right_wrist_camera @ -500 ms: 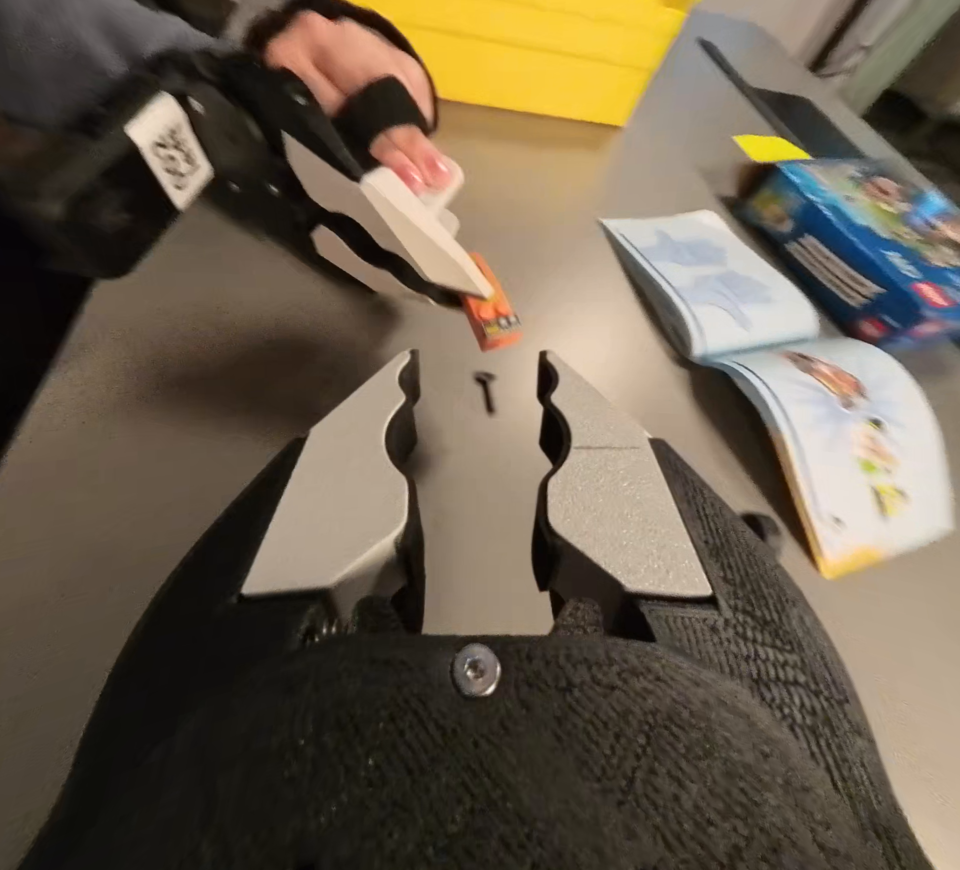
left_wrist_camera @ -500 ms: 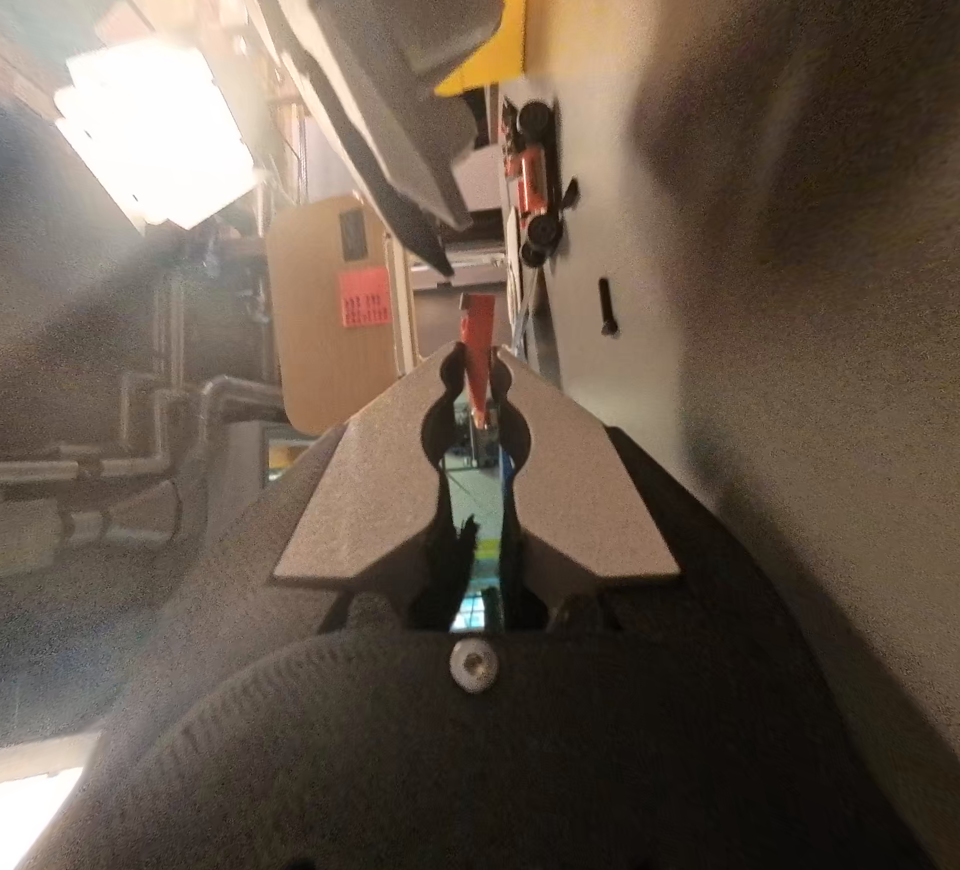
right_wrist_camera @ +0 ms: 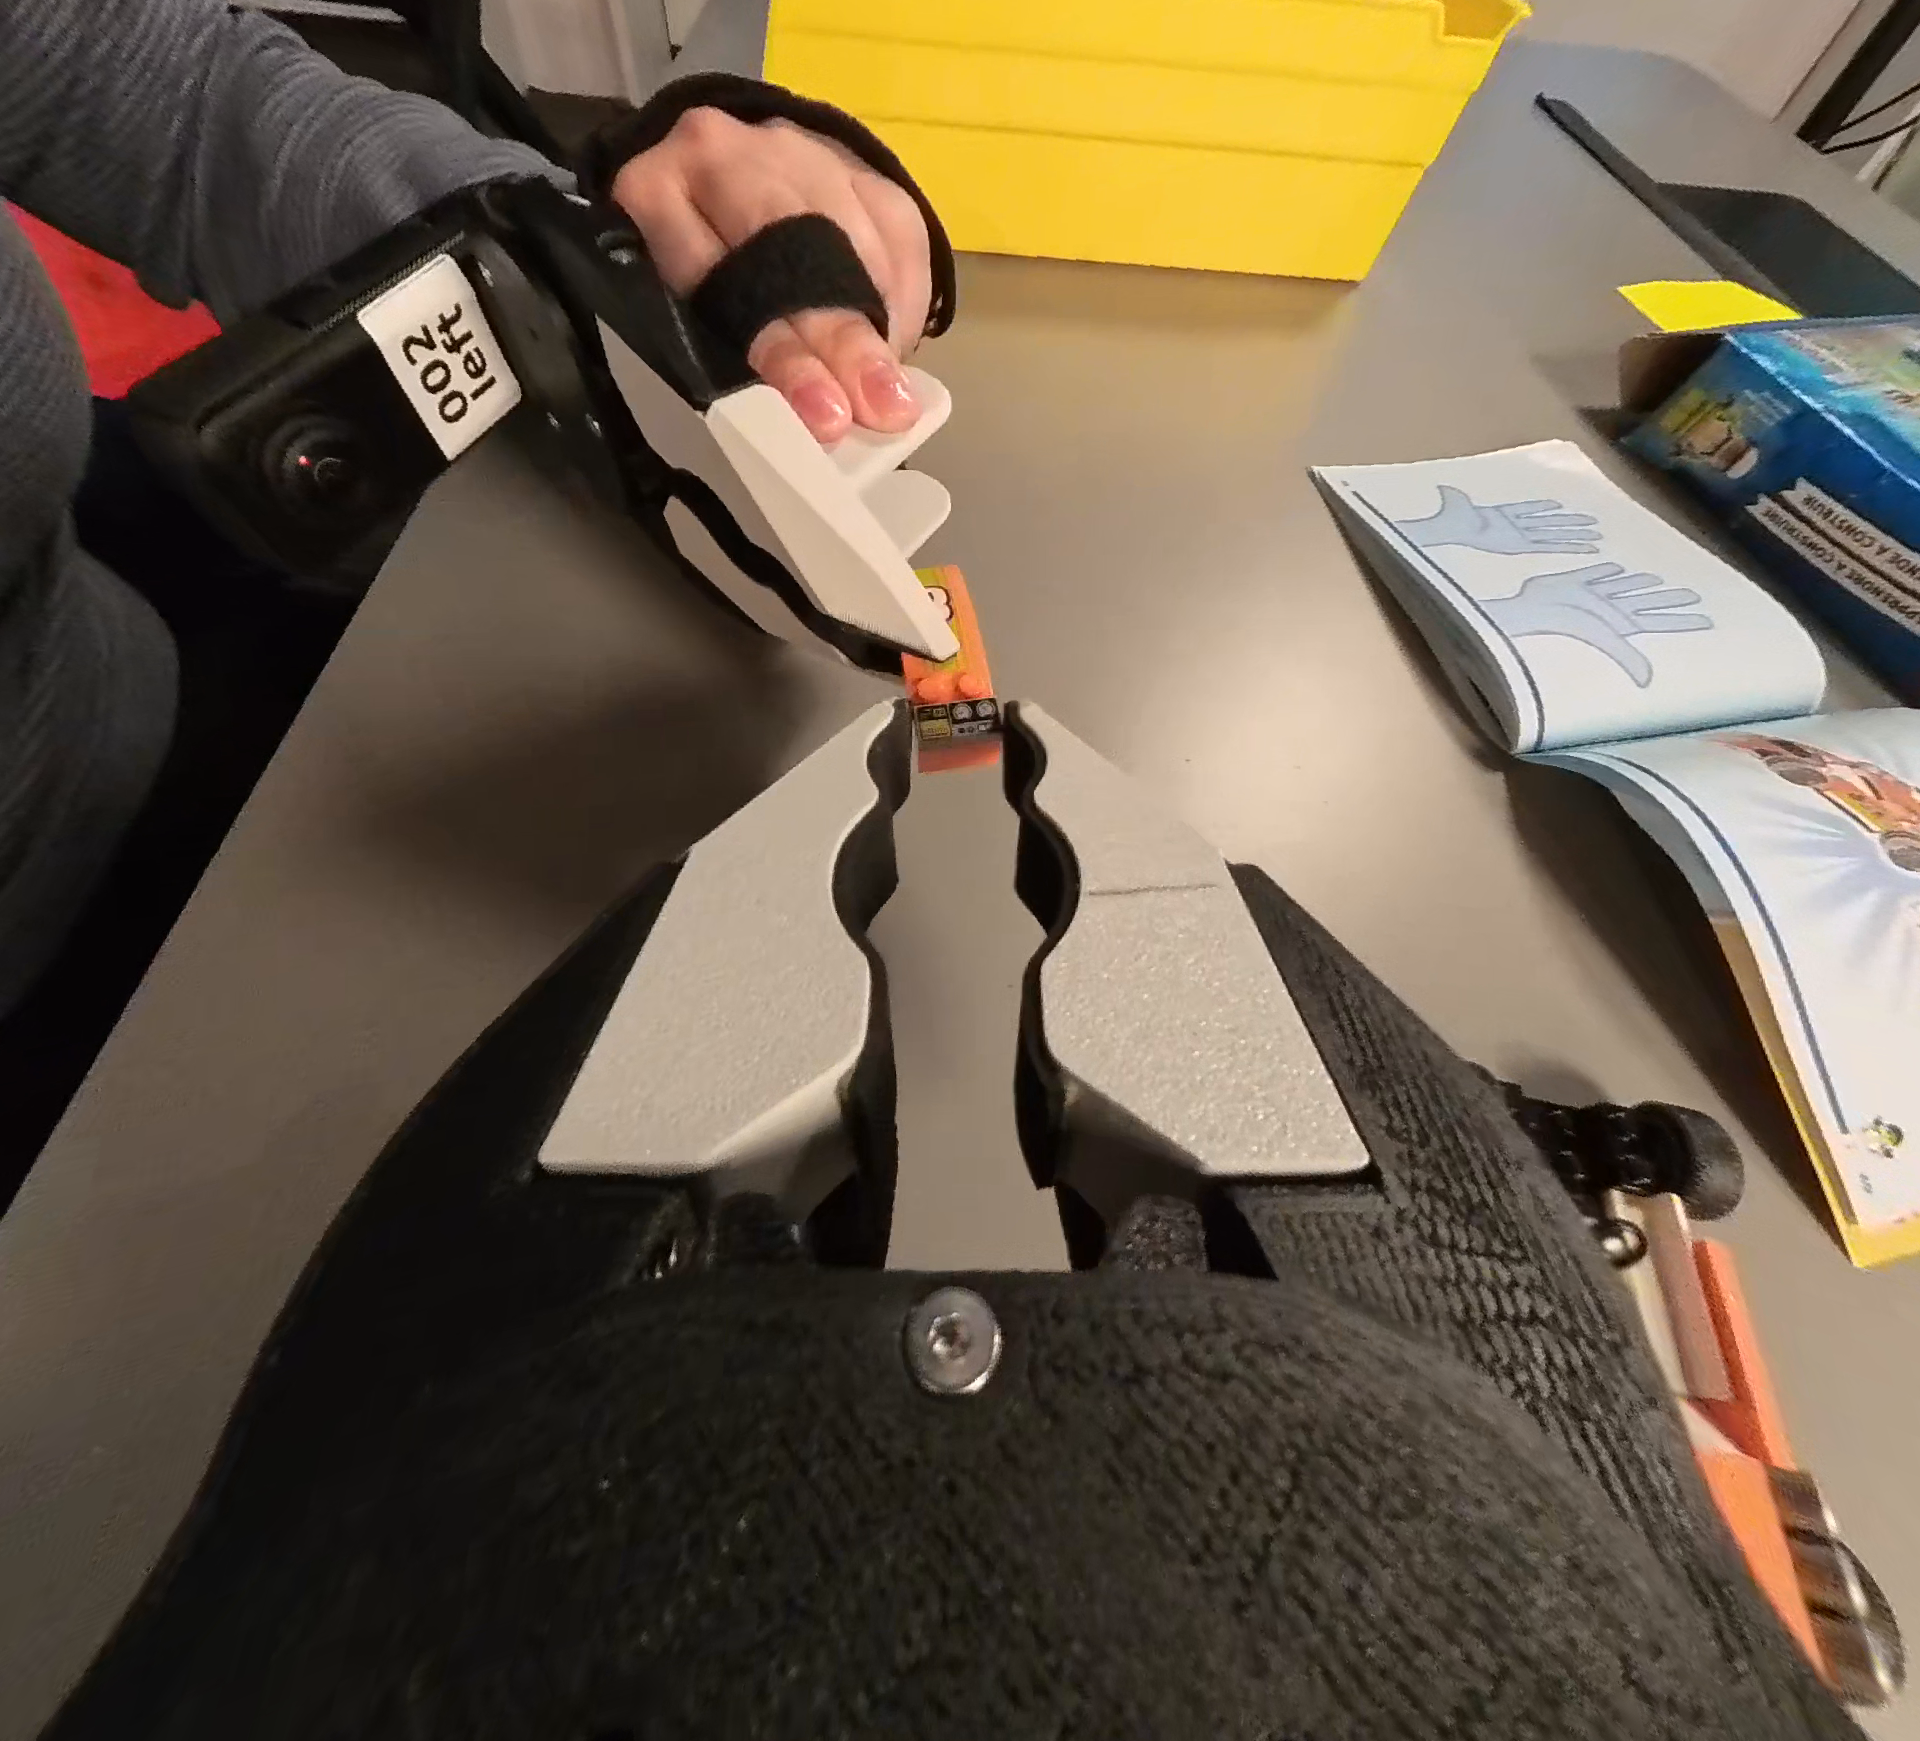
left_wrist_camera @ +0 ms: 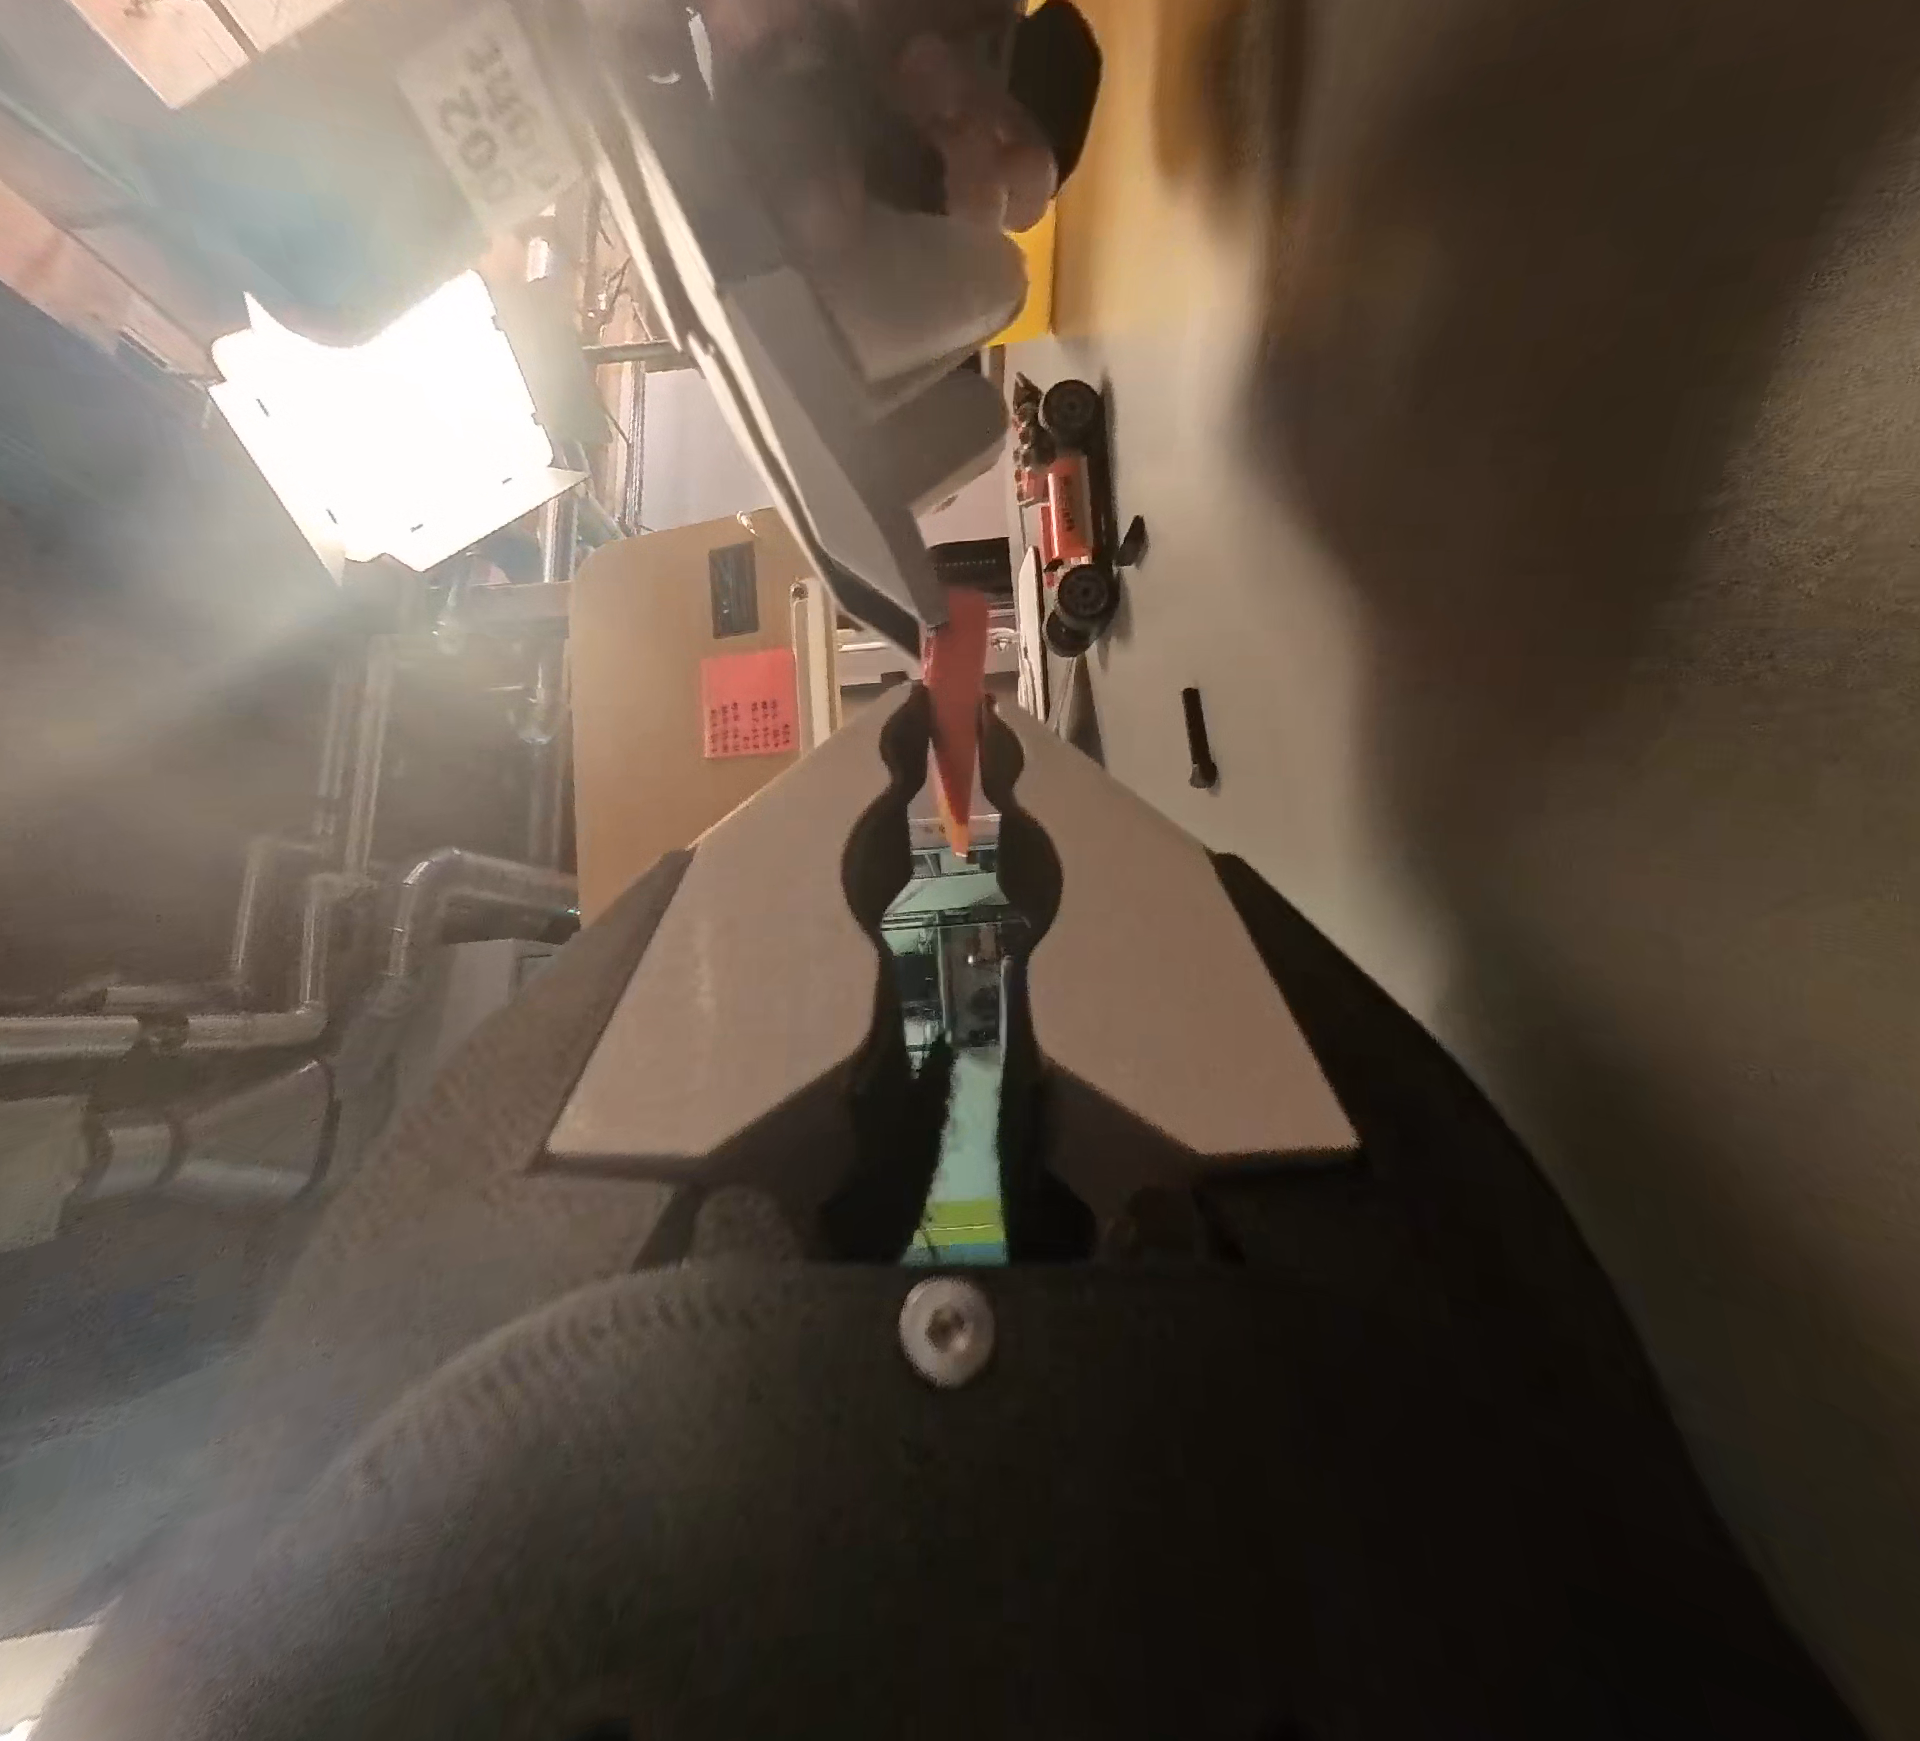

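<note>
Both tongs grip one small orange plastic toy brick piece [right_wrist_camera: 951,689] above the grey desk [right_wrist_camera: 1195,486]: left tongs [right_wrist_camera: 914,652] pinch its far end, right tongs [right_wrist_camera: 954,723] clamp its printed near end. Best keep both level, squeeze gently.

Grey ribbed sleeve [right_wrist_camera: 156,91], black fingerless glove [right_wrist_camera: 790,278], grey-fingered black tongs [right_wrist_camera: 951,735].

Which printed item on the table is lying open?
The instruction booklet, spread open with pages showing, right of the hand-held grippers. The blue box beyond it is a carton.
</note>
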Action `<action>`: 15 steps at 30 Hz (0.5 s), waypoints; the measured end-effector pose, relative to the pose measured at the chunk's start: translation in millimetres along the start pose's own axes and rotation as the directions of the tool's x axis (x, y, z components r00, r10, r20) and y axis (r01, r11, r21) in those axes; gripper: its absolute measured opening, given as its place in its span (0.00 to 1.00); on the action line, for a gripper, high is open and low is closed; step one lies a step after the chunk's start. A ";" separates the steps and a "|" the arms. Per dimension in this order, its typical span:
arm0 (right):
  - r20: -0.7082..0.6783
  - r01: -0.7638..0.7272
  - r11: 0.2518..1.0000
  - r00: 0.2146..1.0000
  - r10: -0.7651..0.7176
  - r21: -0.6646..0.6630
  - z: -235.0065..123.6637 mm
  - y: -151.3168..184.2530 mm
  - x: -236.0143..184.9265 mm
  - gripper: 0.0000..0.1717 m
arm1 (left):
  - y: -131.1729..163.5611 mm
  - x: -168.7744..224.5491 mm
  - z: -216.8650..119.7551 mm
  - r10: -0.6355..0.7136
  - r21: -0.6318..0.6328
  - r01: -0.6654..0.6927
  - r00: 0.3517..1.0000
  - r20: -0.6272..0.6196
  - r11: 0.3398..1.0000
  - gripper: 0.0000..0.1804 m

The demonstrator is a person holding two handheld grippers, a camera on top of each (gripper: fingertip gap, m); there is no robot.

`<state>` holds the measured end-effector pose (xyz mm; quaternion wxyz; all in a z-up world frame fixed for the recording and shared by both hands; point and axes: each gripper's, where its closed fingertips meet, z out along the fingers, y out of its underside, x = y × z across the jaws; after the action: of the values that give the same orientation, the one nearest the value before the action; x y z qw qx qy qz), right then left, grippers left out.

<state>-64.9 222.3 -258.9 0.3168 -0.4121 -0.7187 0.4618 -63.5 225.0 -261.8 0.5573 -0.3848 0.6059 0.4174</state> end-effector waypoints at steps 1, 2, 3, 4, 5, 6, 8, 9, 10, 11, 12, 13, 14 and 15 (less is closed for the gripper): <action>0.004 -0.005 1.000 1.000 0.005 0.006 -0.2 -0.6 -0.2 0.09 | -0.1 -0.3 -0.5 0.004 0.001 -0.004 1.000 0.003 1.000 0.04; 0.007 -0.005 1.000 1.000 0.005 0.010 -0.3 -1.3 -0.4 0.09 | -0.2 -0.8 -0.9 0.003 0.001 -0.003 1.000 0.006 1.000 0.04; 0.005 -0.002 1.000 1.000 0.002 0.013 -0.3 -1.5 -0.4 0.09 | -0.1 -1.4 -1.2 -0.001 0.002 0.001 1.000 0.009 1.000 0.04; 0.006 0.000 1.000 1.000 0.000 0.009 -0.1 -0.7 -0.7 0.09 | -0.1 -2.2 -1.5 -0.004 0.003 0.004 1.000 0.012 1.000 0.04; 0.010 -0.001 1.000 1.000 0.001 0.002 0.5 0.8 -1.4 0.09 | -0.3 -3.0 -1.8 -0.009 0.005 0.009 1.000 0.015 1.000 0.04; 0.015 -0.004 1.000 1.000 0.004 0.001 0.5 1.3 -1.9 0.09 | -0.7 -2.5 -2.1 -0.015 0.007 0.015 1.000 0.011 1.000 0.04; 0.020 0.000 1.000 1.000 -0.001 0.006 -0.8 -0.4 -2.4 0.09 | -0.6 -3.0 -2.4 -0.017 0.008 0.017 1.000 0.016 1.000 0.04; 0.016 0.013 1.000 1.000 -0.013 0.022 -2.0 -3.2 -2.3 0.09 | -0.2 -4.9 -2.5 -0.033 0.006 0.032 0.999 0.024 0.999 0.04; 0.012 0.016 0.999 1.000 -0.017 0.043 -3.2 -6.3 -1.8 0.09 | 0.6 -7.4 -2.5 -0.050 0.004 0.050 0.998 0.032 0.999 0.04; 0.015 0.011 0.998 1.000 -0.012 0.055 -3.7 -7.6 -1.3 0.09 | 1.4 -8.8 -2.4 -0.062 0.001 0.063 0.997 0.035 0.998 0.04; 0.022 -0.002 0.998 1.000 0.000 0.060 -3.2 -7.1 -1.3 0.09 | 1.8 -8.4 -2.4 -0.069 -0.001 0.069 0.997 0.032 0.998 0.04; 0.031 -0.020 0.998 0.999 0.018 0.061 -2.1 -6.0 -1.5 0.09 | 1.8 -7.1 -2.9 -0.065 -0.002 0.065 0.998 0.027 0.998 0.04; 0.042 -0.044 0.998 0.998 0.041 0.055 -0.7 -3.8 -1.9 0.09 | 2.1 -4.8 -3.3 -0.065 -0.001 0.065 0.998 0.018 0.998 0.04; 0.051 -0.056 0.997 0.997 0.054 0.047 0.4 -1.8 -1.9 0.09 | 2.2 -1.9 -3.6 -0.074 0.002 0.074 0.997 0.002 0.997 0.04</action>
<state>-64.9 220.0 -257.5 0.2959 -0.4122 -0.7034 0.4978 -66.6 222.4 -259.5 0.5735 -0.4060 0.5909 0.3963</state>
